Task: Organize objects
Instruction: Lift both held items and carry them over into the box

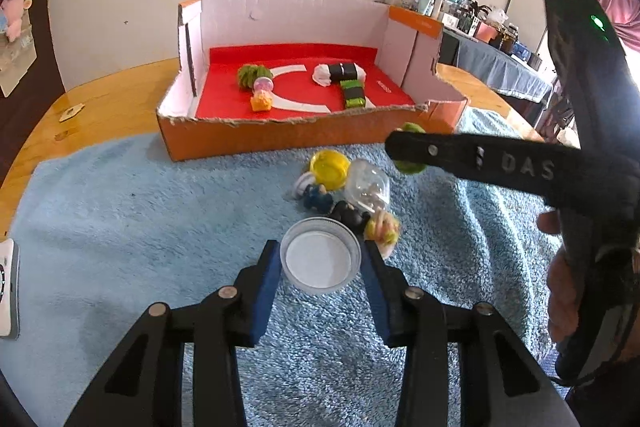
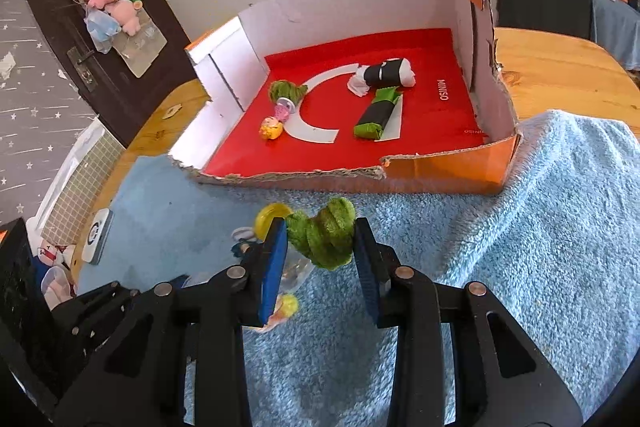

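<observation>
My left gripper (image 1: 320, 259) is shut on a clear round lid (image 1: 320, 261), held just above the blue towel (image 1: 120, 227). My right gripper (image 2: 320, 243) is shut on a green fuzzy scrunchie (image 2: 324, 239); it shows in the left wrist view (image 1: 408, 165) behind the right finger. A pile of small toys lies on the towel: a yellow capsule half (image 1: 330, 169), a clear capsule half (image 1: 368, 187), dark figures (image 1: 350, 215) and a yellow-haired figure (image 1: 382, 229). The open cardboard box (image 1: 280, 135) with a red floor holds another green scrunchie (image 1: 252, 75), small toys and rolled socks (image 1: 340, 73).
The box stands at the towel's far edge on a wooden table (image 1: 100, 103). A white device (image 1: 8, 287) lies at the towel's left edge. A cluttered side table (image 1: 500, 63) stands at the far right. A dark door (image 2: 80, 27) with plush toys is left.
</observation>
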`<state>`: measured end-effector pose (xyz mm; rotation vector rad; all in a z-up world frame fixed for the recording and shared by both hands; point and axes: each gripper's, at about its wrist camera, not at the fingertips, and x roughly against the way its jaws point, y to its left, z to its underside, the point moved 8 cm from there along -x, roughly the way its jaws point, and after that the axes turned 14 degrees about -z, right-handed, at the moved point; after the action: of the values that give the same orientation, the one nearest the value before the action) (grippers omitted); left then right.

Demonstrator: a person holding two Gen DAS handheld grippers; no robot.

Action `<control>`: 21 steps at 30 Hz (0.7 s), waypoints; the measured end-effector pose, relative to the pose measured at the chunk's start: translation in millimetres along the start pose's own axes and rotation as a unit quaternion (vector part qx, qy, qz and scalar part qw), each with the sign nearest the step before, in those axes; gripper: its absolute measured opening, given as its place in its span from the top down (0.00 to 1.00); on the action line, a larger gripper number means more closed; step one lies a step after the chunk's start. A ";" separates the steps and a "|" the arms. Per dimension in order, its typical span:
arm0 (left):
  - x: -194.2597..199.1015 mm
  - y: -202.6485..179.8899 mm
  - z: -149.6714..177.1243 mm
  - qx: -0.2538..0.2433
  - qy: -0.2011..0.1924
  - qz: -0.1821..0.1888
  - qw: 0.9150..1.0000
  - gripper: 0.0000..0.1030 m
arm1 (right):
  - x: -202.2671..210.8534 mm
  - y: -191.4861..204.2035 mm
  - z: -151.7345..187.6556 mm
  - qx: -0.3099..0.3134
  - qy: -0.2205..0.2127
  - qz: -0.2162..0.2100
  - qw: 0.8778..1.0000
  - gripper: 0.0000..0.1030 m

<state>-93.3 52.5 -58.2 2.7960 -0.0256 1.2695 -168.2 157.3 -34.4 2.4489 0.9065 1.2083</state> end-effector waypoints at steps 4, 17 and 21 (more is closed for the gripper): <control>3.2 6.0 -4.1 0.007 -0.005 -0.003 1.000 0.58 | 7.7 8.3 2.4 0.010 -0.004 0.001 1.000 0.69; 17.0 27.9 -33.8 0.029 -0.037 -0.011 0.999 0.58 | 30.3 35.1 1.6 0.046 -0.024 -0.002 0.999 0.69; 17.5 30.9 -45.9 0.034 -0.044 -0.011 0.998 0.58 | 30.8 35.5 -1.6 0.045 -0.026 -0.005 0.999 0.69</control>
<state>-117.6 25.2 -13.1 2.8991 0.0449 1.1641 -140.6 149.5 2.8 2.5295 0.9766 1.1192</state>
